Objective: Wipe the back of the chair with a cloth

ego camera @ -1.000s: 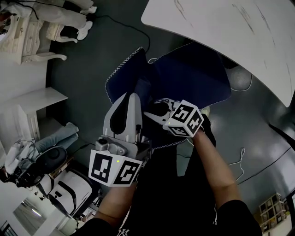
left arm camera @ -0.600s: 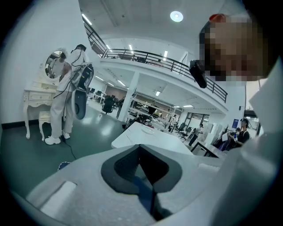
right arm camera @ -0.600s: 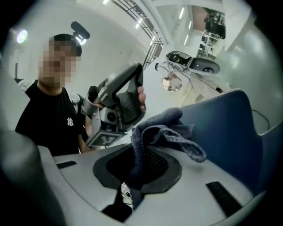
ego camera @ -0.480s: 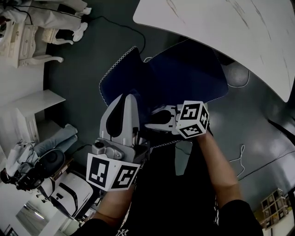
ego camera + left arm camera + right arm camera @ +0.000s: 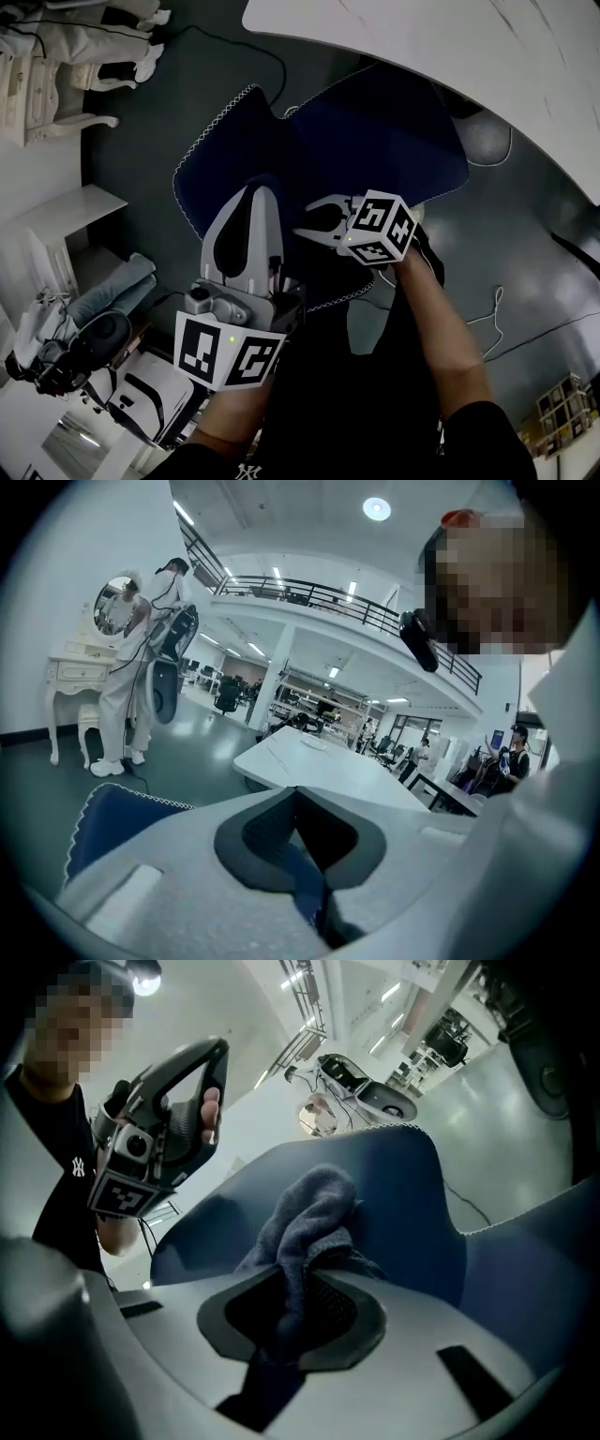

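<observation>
Dark grey-green glossy floor (image 5: pixel 159 122) carries everything.
- Centre: dark blue upholstered chair with white zigzag-stitched edge (image 5: pixel 375 131) stands on it.
- Far right: white curved-edge tabletop with faint veining (image 5: pixel 487 56), overhanging the chair. A grey round base (image 5: pixel 483 142) shows on the floor just right of the chair.
- Far left: white ornate dressing table (image 5: pixel 47 94).
- Left: white flat-topped cabinet (image 5: pixel 70 211).
- Loose on the floor: black cable (image 5: pixel 279 70) far, running toward the chair; thin white cable (image 5: pixel 494 305) near right.
</observation>
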A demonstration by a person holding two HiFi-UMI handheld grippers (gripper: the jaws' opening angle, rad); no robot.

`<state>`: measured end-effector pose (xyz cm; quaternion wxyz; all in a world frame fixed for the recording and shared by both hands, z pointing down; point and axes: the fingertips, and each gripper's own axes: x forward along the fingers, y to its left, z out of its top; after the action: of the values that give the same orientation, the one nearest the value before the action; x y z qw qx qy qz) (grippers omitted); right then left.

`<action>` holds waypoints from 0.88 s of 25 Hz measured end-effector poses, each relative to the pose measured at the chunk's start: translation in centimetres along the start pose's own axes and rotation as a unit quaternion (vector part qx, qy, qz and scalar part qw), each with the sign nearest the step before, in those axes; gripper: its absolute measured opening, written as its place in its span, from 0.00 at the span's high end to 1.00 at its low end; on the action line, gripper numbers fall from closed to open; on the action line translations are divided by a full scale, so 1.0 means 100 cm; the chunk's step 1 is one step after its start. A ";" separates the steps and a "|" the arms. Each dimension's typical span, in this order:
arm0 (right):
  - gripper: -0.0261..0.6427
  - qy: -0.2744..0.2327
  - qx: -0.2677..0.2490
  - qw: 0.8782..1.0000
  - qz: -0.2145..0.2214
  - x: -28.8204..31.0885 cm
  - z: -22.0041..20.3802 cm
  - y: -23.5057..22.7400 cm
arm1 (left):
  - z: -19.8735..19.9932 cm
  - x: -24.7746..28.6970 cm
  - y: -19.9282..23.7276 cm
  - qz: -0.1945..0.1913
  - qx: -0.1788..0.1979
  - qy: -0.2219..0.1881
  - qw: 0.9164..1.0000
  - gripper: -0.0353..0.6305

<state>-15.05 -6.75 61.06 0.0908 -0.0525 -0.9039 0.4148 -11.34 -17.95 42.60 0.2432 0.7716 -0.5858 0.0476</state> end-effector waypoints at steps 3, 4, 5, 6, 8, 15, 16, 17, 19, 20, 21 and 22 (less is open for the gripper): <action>0.86 0.026 -0.022 0.999 -0.031 -0.005 -0.016 -0.025 | -0.011 0.012 -0.004 -0.008 0.000 0.003 1.000 0.94; 0.86 0.032 -0.026 0.998 -0.039 -0.005 -0.021 -0.033 | -0.014 0.016 -0.005 -0.011 0.001 0.004 1.000 0.94; 0.86 0.037 -0.029 0.998 -0.046 -0.005 -0.026 -0.040 | -0.016 0.018 -0.005 -0.012 0.002 0.005 1.000 0.94; 0.86 0.040 -0.032 0.997 -0.051 -0.005 -0.031 -0.047 | -0.019 0.021 -0.004 -0.013 0.004 0.005 1.000 0.94; 0.86 0.044 -0.033 0.997 -0.058 -0.005 -0.039 -0.059 | -0.023 0.026 -0.004 -0.013 0.010 0.004 1.000 0.94; 0.86 0.080 -0.037 0.990 -0.107 -0.015 -0.070 -0.100 | -0.042 0.040 -0.011 -0.015 0.005 0.011 1.000 0.94; 0.86 0.093 -0.041 0.988 -0.119 -0.017 -0.078 -0.108 | -0.045 0.042 -0.011 -0.014 0.002 0.011 1.000 0.94; 0.86 0.108 -0.046 0.984 -0.133 -0.019 -0.088 -0.116 | -0.047 0.044 -0.012 -0.012 0.001 0.010 1.000 0.94; 0.86 0.137 -0.057 0.976 -0.160 -0.022 -0.105 -0.132 | -0.049 0.045 -0.012 -0.011 0.000 0.005 1.000 0.94; 0.86 0.148 -0.060 0.972 -0.170 -0.024 -0.113 -0.138 | -0.050 0.044 -0.012 -0.010 0.001 0.003 1.000 0.94; 0.86 0.156 -0.061 0.969 -0.179 -0.025 -0.120 -0.143 | -0.051 0.044 -0.012 -0.010 0.002 0.002 1.000 0.94; 0.86 0.163 -0.062 0.967 -0.186 -0.026 -0.127 -0.147 | -0.052 0.044 -0.011 -0.010 0.003 0.002 1.000 0.94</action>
<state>-10.18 -7.39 80.02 0.3091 0.0442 -0.8947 0.3195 -7.83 -19.34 48.34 0.2425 0.7778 -0.5778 0.0487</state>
